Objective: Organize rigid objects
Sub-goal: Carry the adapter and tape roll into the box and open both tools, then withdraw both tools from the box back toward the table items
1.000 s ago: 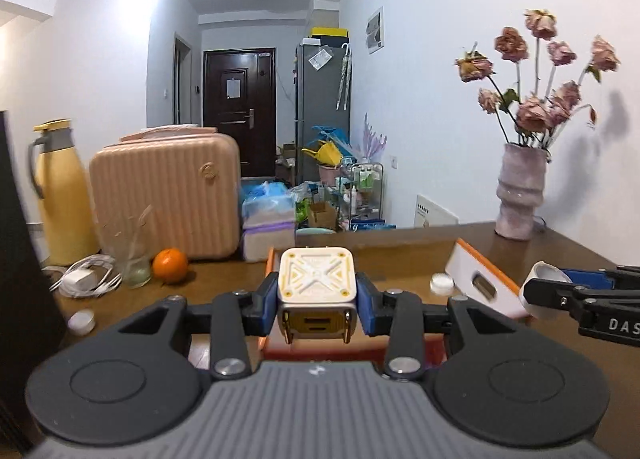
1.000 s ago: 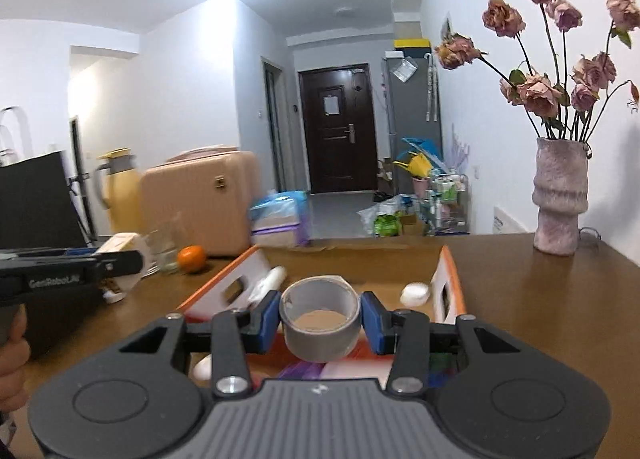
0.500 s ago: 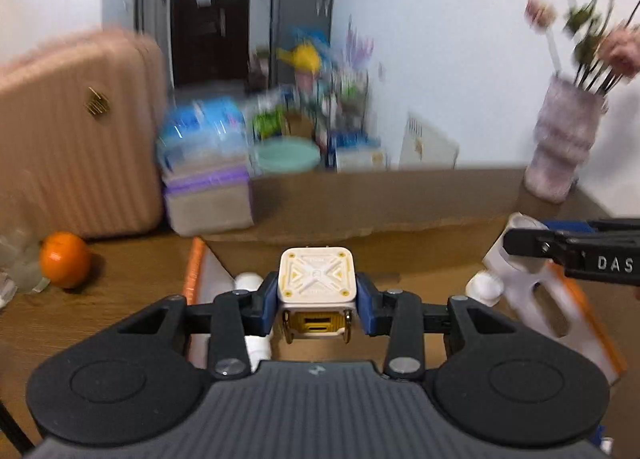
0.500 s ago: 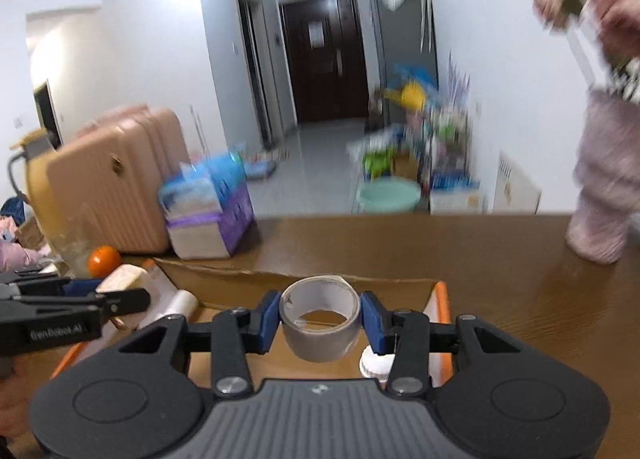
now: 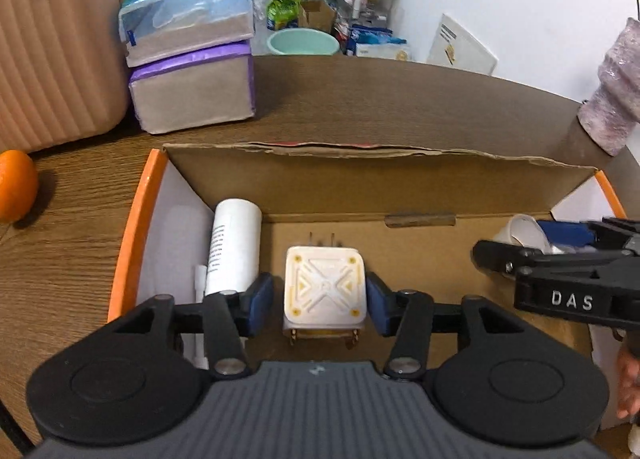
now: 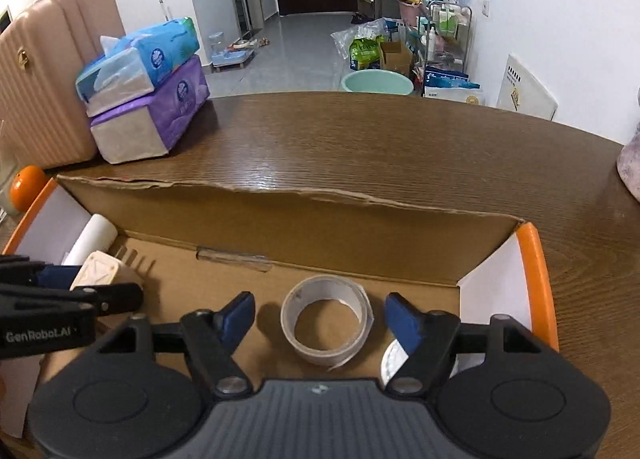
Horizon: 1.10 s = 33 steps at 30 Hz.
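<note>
left gripper (image 5: 320, 299) spread, white square plug adapter (image 5: 324, 287) on brown cardboard box (image 5: 360, 175) floor | right gripper (image 6: 320, 317) spread around grey tape roll (image 6: 326, 323), also in box | risk: lifting pads snag adapter or tip roll

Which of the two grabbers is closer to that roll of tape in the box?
Right. The right gripper straddles the tape roll with open jaws, inside the cardboard box. The left gripper sits farther left, around the white charger.

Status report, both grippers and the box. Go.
Left gripper open around charger. Right gripper open around tape. Both in box. Nothing in the way.
</note>
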Each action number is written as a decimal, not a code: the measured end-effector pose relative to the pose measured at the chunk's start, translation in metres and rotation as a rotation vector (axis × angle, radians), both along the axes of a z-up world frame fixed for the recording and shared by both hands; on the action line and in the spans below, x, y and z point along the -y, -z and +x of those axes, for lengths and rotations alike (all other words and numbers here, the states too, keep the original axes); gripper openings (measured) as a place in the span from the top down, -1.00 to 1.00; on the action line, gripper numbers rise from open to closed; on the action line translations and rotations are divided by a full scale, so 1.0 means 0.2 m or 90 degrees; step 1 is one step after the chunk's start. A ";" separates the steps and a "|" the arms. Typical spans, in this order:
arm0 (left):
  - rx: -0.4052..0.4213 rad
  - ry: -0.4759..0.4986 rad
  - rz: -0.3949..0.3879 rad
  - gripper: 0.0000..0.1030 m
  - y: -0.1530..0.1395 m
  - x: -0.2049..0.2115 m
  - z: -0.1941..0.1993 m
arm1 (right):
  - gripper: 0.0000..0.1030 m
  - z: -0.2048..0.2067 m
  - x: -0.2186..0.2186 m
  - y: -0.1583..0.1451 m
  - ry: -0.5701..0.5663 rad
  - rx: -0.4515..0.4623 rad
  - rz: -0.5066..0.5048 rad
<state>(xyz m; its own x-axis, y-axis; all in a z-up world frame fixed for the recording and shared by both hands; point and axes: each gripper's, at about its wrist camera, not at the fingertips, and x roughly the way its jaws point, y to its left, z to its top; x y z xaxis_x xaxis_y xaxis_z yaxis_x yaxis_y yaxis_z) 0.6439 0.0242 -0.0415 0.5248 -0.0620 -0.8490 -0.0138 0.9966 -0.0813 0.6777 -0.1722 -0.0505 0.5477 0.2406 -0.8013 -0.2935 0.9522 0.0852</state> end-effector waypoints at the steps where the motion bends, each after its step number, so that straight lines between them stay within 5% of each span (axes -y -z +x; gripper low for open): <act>1: -0.003 0.003 0.002 -0.04 -0.02 0.00 -0.01 | -0.38 -0.02 0.00 -0.03 0.005 0.004 -0.001; 3: 0.002 0.006 0.002 -0.15 -0.09 0.00 -0.04 | -0.38 -0.04 0.02 -0.09 0.003 0.006 -0.001; 6: 0.041 0.020 0.005 -0.60 -0.23 0.01 -0.14 | -0.40 -0.14 0.04 -0.24 -0.005 0.022 -0.006; 9: 0.063 0.040 0.009 -0.64 -0.37 0.01 -0.27 | -0.60 -0.27 0.06 -0.38 0.000 0.055 -0.021; 15: 0.110 0.022 0.036 -0.69 -0.62 -0.04 -0.58 | -0.61 -0.55 0.11 -0.63 0.010 0.090 -0.028; 22: 0.280 0.017 0.073 -0.88 -0.96 -0.03 -1.03 | -0.74 -0.92 0.17 -0.94 0.016 0.186 -0.023; 26: 0.377 0.021 0.087 -0.88 -1.05 0.00 -1.27 | -0.97 -1.18 0.21 -1.04 0.018 0.289 0.013; 33: 0.484 0.026 0.073 -0.88 -1.05 0.02 -1.60 | -0.97 -1.51 0.22 -1.05 0.008 0.390 0.035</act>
<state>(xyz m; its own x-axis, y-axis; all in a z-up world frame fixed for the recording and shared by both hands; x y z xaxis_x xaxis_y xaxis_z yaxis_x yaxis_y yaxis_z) 0.3230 0.0197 0.1679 0.9657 -0.0272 -0.2582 0.0414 0.9979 0.0498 0.3762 -0.2168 0.1586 0.9078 0.2635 -0.3261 -0.2938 0.9548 -0.0463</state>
